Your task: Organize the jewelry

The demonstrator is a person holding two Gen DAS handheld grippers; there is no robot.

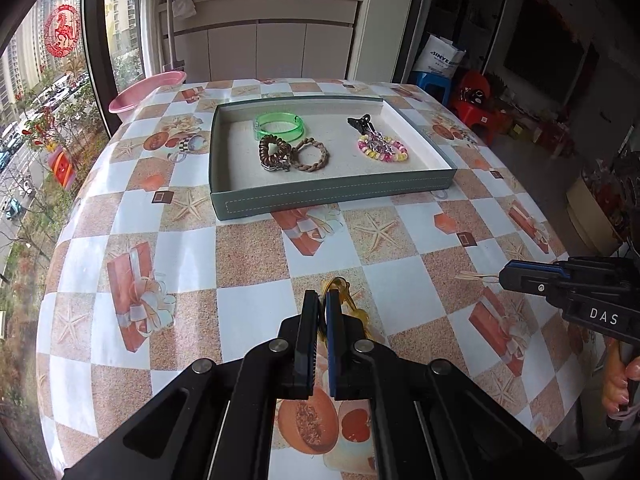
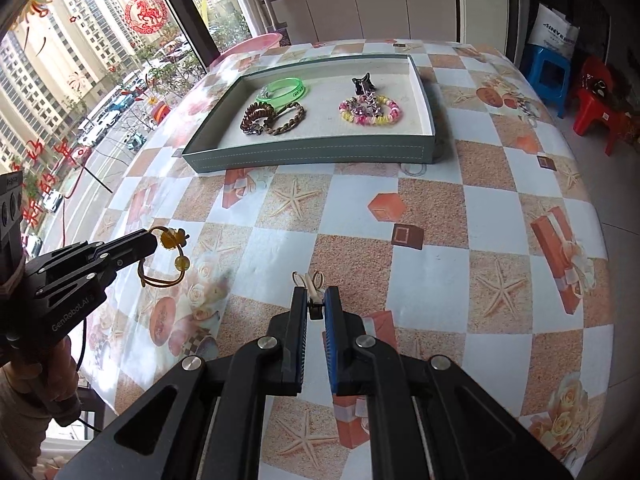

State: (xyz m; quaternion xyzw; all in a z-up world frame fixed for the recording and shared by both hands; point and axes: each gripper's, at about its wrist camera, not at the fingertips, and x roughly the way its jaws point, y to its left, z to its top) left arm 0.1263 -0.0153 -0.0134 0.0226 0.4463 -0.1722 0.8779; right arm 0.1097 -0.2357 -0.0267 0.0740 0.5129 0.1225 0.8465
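Observation:
My left gripper (image 1: 321, 298) is shut on a yellow beaded hair tie (image 1: 347, 300), which dangles from its tip (image 2: 154, 240) as a loop with amber beads (image 2: 173, 240) above the table. My right gripper (image 2: 315, 295) is shut on a small cream bow hair clip (image 2: 308, 280), also seen sticking out of its tip (image 1: 478, 278) at the right. Farther back stands a grey-green tray (image 1: 332, 196) (image 2: 312, 156). It holds a green bangle (image 1: 279, 125), a brown spiral tie (image 1: 273, 151), a braided brown tie (image 1: 310, 155), a black claw clip (image 1: 360, 122) and a pink-yellow bead bracelet (image 1: 382, 149).
A checked, shell-patterned cloth covers the round table (image 1: 256, 248). A pink basin (image 1: 148, 88) sits at the far left edge by the window. A small clear ring (image 2: 414, 169) lies at the tray's front right corner. Blue and red stools (image 2: 550, 70) stand past the table on the right.

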